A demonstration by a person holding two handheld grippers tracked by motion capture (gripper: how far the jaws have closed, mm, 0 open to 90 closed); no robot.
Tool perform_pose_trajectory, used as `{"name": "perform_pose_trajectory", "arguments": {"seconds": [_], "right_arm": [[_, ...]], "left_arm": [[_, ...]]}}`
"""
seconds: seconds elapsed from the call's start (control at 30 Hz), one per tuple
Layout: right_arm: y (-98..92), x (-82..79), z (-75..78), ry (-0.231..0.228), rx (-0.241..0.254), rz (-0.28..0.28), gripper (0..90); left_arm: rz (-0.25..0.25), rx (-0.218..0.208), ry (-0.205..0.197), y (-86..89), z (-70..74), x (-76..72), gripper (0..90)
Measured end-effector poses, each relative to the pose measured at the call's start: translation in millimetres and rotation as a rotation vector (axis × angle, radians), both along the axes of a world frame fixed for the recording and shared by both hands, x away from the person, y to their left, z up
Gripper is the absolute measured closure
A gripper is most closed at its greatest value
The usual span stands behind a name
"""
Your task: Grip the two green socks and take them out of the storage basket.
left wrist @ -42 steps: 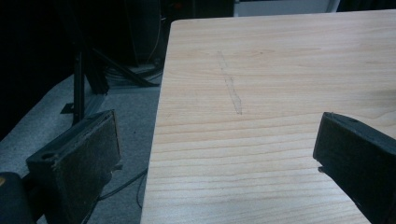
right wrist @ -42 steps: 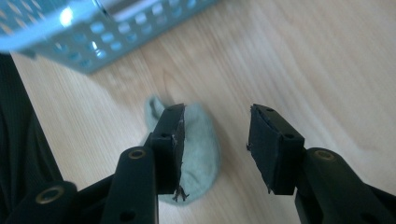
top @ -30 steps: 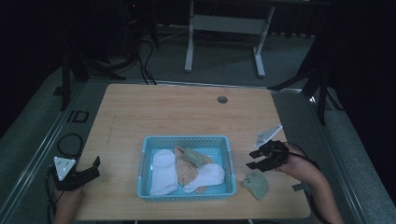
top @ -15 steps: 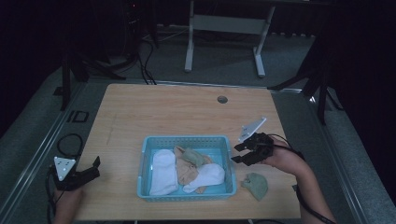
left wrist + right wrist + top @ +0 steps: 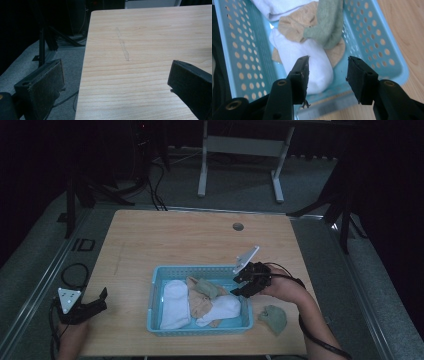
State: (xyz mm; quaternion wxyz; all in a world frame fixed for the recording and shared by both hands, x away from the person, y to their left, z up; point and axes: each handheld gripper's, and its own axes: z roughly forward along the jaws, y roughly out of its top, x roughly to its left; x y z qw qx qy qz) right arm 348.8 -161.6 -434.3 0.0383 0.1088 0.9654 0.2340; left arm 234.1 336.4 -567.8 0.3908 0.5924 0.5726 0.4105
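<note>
**A:** Take me through the high view first.

**B:** From up there I had the right gripper (image 5: 246, 282) at the right end of the blue basket (image 5: 156, 292), jaws apart and nothing between them. In the basket lay a white sock (image 5: 175, 304) at the left, a second white sock (image 5: 219, 309) nearer the right gripper, a tan sock (image 5: 200, 302) and a green sock (image 5: 207, 287). Another green sock (image 5: 274, 318) lay on the table (image 5: 165, 240) just right of the basket, apart from it. My left gripper (image 5: 92, 306) sat near the table's left edge, well away from the work.

**A:** And the left gripper view?

**B:** Bare wood and the table's edge; its jaws stood wide, holding nothing.

**A:** The right gripper view?

**B:** That was the useful one. The black jaws hung half spread above the nearer white sock (image 5: 304, 62), not touching it. The green sock (image 5: 327, 25) lay draped across the tan sock (image 5: 292, 27) beyond, with its lower end resting on the white one.

**A:** How would you have taken it cleanly?

**B:** I judged the white sock the target. I'd have lowered straight down over its rounded end, kept the pads clear of the perforated basket wall, and pinched a fold of the white fabric alone. Too deep a bite risked catching the tan one beneath, and a lift could drag the green end along.

**A:** How did it look?

**B:** Soft, plump and smooth, loosely bunched.
</note>
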Motion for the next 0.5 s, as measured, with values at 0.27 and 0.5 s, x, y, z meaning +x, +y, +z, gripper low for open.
{"name": "perform_pose_trajectory", "arguments": {"seconds": [0.27, 0.5], "right_arm": [[24.4, 4.0, -11.2, 0.028, -0.008, 0.031, 51.7], [42.5, 6.4, -19.0, 0.042, -0.023, 0.045, 50.5]], "left_arm": [[-0.002, -0.001, -0.001, 0.3, 0.1, -0.2, 0.3], [-0.007, 0.001, -0.001, 0.2, 0.1, -0.3, 0.3]]}}
